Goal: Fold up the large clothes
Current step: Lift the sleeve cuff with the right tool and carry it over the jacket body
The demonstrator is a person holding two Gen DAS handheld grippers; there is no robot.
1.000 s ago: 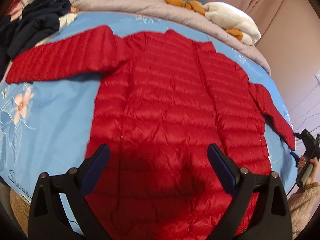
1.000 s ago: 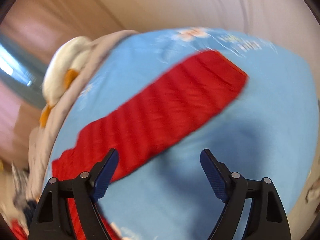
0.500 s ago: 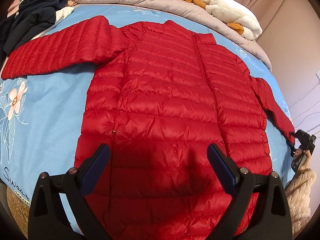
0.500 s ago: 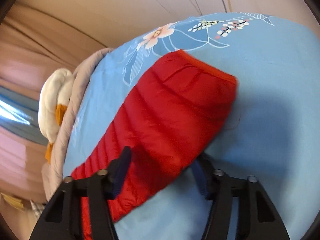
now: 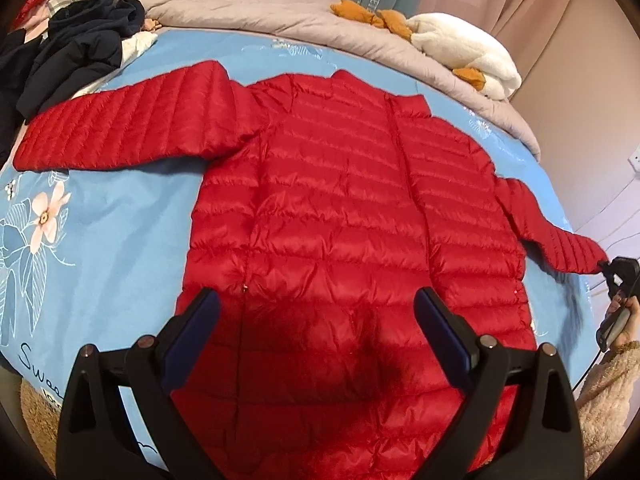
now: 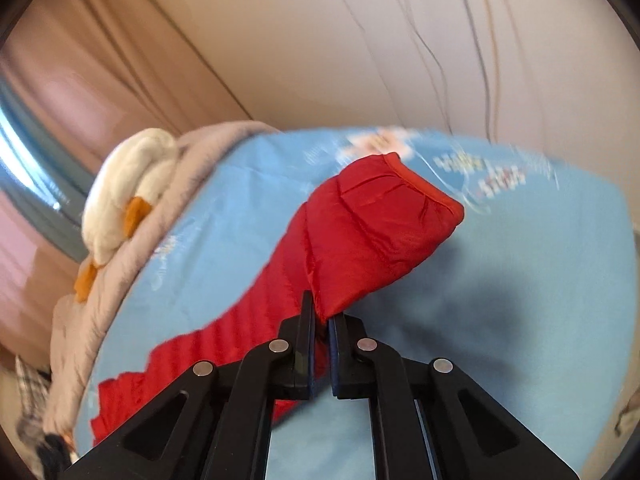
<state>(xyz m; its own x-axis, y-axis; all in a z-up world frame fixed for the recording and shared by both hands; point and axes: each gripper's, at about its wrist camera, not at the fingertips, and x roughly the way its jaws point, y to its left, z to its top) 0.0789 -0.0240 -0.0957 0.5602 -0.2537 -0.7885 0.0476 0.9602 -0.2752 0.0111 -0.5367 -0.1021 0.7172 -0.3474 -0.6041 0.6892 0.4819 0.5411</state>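
Note:
A red quilted puffer jacket (image 5: 340, 220) lies face up on the blue floral bedsheet (image 5: 100, 240), its two sleeves spread out to either side. My left gripper (image 5: 316, 312) hovers open over the jacket's lower front and holds nothing. My right gripper (image 6: 322, 316) is shut on the right sleeve (image 6: 372, 236) near its cuff, which is lifted off the sheet and sticks up past the fingertips. From the left wrist view the right gripper (image 5: 606, 270) shows at the far right edge, pinching that sleeve's end (image 5: 568, 252), held by a hand in a fuzzy sleeve.
A grey quilt (image 5: 280, 12) is bunched along the bed's far side with a white and orange plush toy (image 5: 464, 48) on it. Dark clothes (image 5: 72, 48) are piled at the far left corner. A wall with hanging cables (image 6: 440, 40) stands beyond the bed's right edge.
My right gripper closed on the right sleeve near the cuff and lifted it off the sheet. My left gripper stayed open above the jacket's lower front.

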